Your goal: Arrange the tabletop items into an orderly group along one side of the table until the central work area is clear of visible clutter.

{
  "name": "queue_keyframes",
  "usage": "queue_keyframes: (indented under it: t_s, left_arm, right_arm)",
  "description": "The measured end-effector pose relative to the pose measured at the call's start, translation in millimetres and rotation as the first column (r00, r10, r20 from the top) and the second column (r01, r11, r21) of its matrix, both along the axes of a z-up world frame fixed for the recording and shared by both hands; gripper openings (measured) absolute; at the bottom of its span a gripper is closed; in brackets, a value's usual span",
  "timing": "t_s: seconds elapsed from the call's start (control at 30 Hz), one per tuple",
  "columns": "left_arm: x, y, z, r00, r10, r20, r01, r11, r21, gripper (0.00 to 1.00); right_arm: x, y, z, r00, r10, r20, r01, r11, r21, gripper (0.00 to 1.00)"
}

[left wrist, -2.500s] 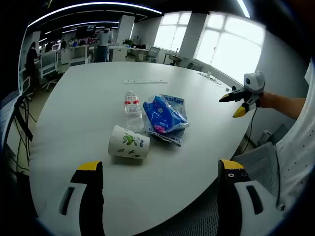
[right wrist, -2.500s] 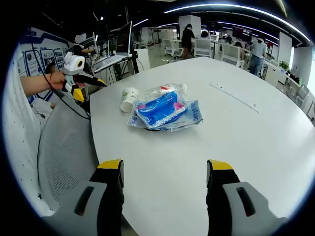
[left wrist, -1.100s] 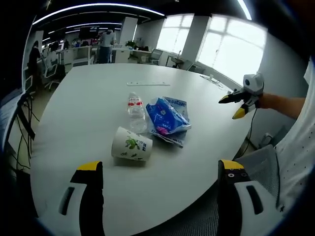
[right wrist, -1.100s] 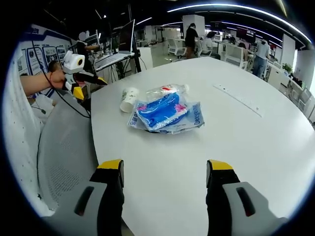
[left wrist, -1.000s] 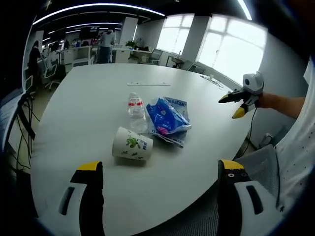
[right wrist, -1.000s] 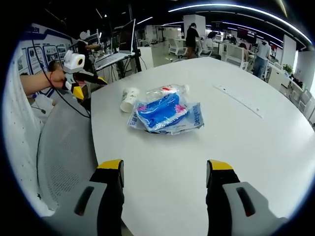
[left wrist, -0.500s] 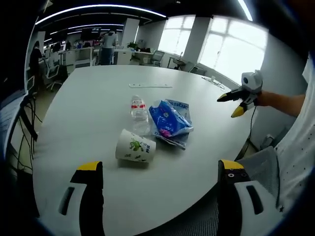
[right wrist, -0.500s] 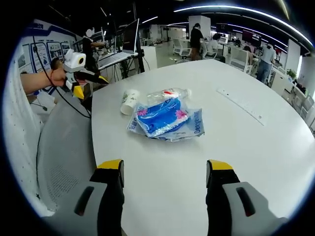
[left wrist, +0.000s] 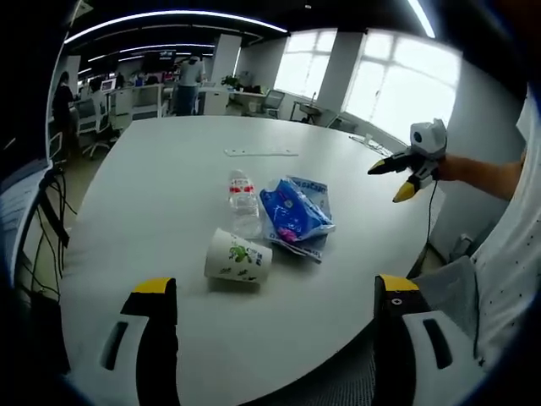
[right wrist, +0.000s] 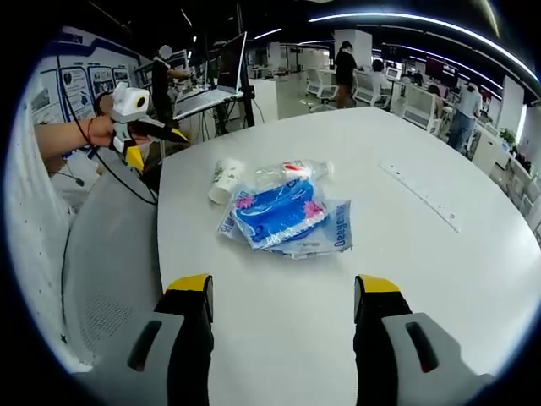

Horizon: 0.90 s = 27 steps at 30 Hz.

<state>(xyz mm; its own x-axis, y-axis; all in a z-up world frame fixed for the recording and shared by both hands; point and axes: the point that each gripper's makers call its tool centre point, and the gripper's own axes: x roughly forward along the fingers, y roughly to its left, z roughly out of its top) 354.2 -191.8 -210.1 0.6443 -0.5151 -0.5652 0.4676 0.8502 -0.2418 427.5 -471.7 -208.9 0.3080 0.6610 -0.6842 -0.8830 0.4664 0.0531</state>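
Note:
A paper cup (left wrist: 237, 257) (right wrist: 223, 180) with a green print lies on its side on the white table (left wrist: 152, 178). A clear plastic bottle (left wrist: 245, 202) (right wrist: 292, 173) lies beside it. Blue snack bags (left wrist: 296, 216) (right wrist: 283, 215) lie in a pile touching the bottle. My left gripper (left wrist: 270, 296) is open near the table's edge, short of the cup. My right gripper (right wrist: 283, 292) is open over the table, short of the bags. In the left gripper view the right gripper (left wrist: 397, 175) hangs open at the right; in the right gripper view the left gripper (right wrist: 148, 135) hangs open at the upper left.
A long white power strip (left wrist: 260, 153) (right wrist: 424, 195) lies on the far part of the table. A grey mesh chair (right wrist: 101, 271) stands at the table's edge. Desks, chairs and people fill the office behind.
Both views have shifted slightly; the cup, bottle and bags sit a little lower and nearer in each. The items themselves have not moved. Both grippers stay open.

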Motion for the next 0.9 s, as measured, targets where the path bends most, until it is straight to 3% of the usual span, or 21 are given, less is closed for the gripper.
queue_keyframes:
  t_s: [0.9]
  left_arm:
    - [20.7,-1.7,12.2,0.999,0.021,0.028,-0.02,1.0,-0.023,1.0]
  right_arm:
    - [42.6,44.0,0.2,0.994,0.109,0.012,-0.109,0.994,0.001,0.66]
